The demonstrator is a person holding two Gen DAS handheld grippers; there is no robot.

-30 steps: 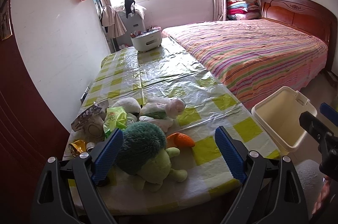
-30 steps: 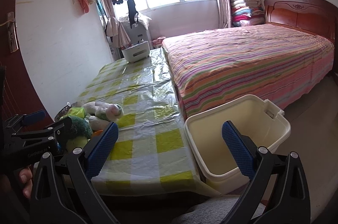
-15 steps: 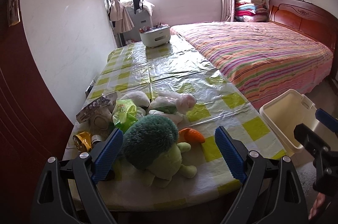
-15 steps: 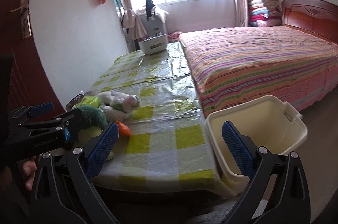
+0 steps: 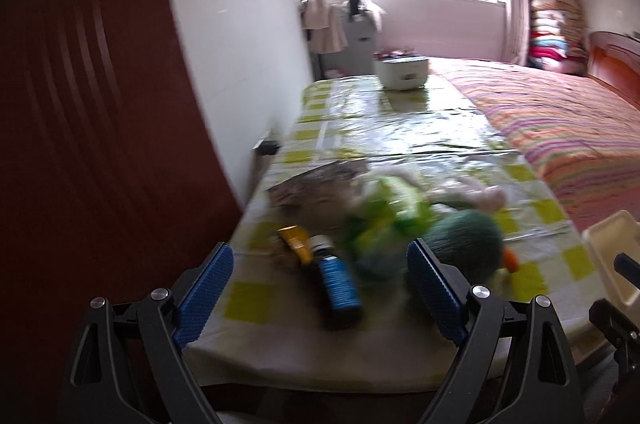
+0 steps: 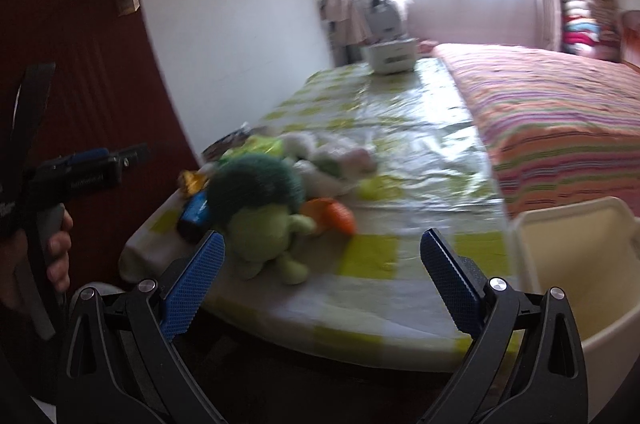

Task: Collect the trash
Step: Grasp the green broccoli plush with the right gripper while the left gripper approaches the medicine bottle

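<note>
Left wrist view shows the left claw [image 5: 320,278] spread wide and empty, framing a blue bottle [image 5: 338,282] among tabletop [image 5: 420,120] litter, apparently readying a pickup.

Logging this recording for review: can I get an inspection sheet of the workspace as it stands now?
Surface: table under a yellow-green checked cloth with a glossy clear cover.
Job's things: cream bin off the table's right near corner, nothing seen inside; blue-labelled bottle, gold wrapper, green packet and silvery packet lie near the front left, blurred.
Clutter: green plush toy, orange piece, white plush, white basket at the far end.
Grippers: left tool open, empty; right tool open, empty.
Cables: nothing seen.
Surroundings: striped bed, window with hanging clothes, dark red door.
</note>
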